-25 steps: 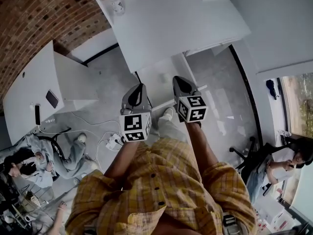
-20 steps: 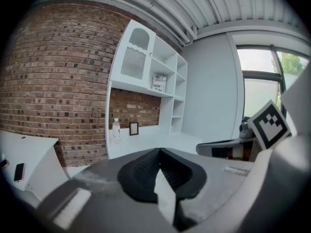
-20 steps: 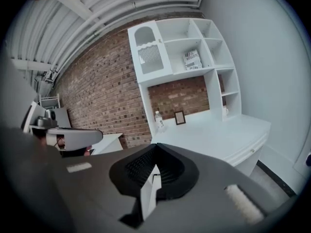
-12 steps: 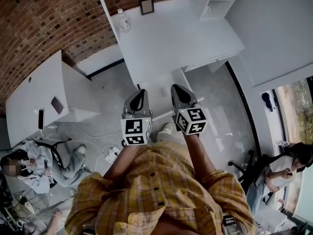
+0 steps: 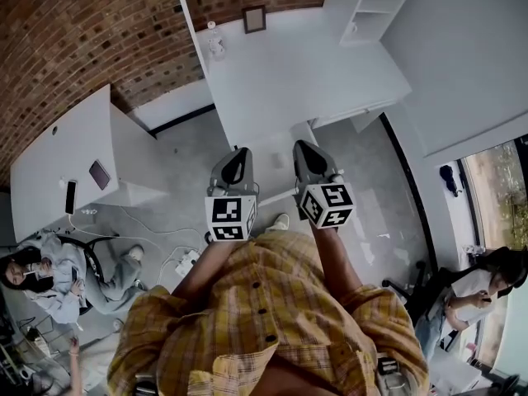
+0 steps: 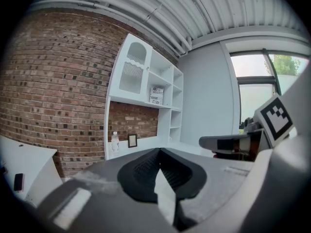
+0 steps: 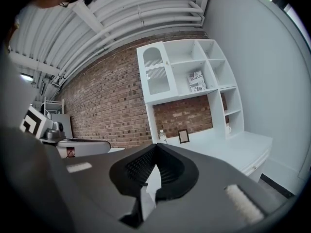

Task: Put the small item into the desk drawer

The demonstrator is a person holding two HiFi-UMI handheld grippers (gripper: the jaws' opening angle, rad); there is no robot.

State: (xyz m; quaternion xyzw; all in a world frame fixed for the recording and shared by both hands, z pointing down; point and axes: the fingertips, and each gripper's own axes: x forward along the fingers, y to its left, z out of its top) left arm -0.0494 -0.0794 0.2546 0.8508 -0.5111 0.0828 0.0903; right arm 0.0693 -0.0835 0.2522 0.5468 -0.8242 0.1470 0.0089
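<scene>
In the head view, both grippers are held out at waist height over the grey floor, short of the white desk (image 5: 305,64). My left gripper (image 5: 238,151) is shut with nothing between its jaws. My right gripper (image 5: 302,145) is shut and empty too. A clear bottle (image 5: 216,46) and a small picture frame (image 5: 254,19) stand at the back of the desk. The left gripper view has that gripper (image 6: 159,150) pointing at the bottle (image 6: 115,142) and the frame (image 6: 132,141). The right gripper view looks past the gripper (image 7: 155,146) at the desk (image 7: 243,147). I cannot pick out a small item or an open drawer.
A white shelf unit (image 5: 371,2) stands on the desk's right end against a brick wall (image 5: 74,40). A second white desk (image 5: 58,151) with a phone (image 5: 99,174) is at left. A person (image 5: 49,275) sits on the floor at left, another (image 5: 474,283) at right. A power strip (image 5: 188,260) lies on the floor.
The desk has slid lower and closer in the head view, and the frame and shelf unit have come into sight. Both grippers keep their places, shut.
</scene>
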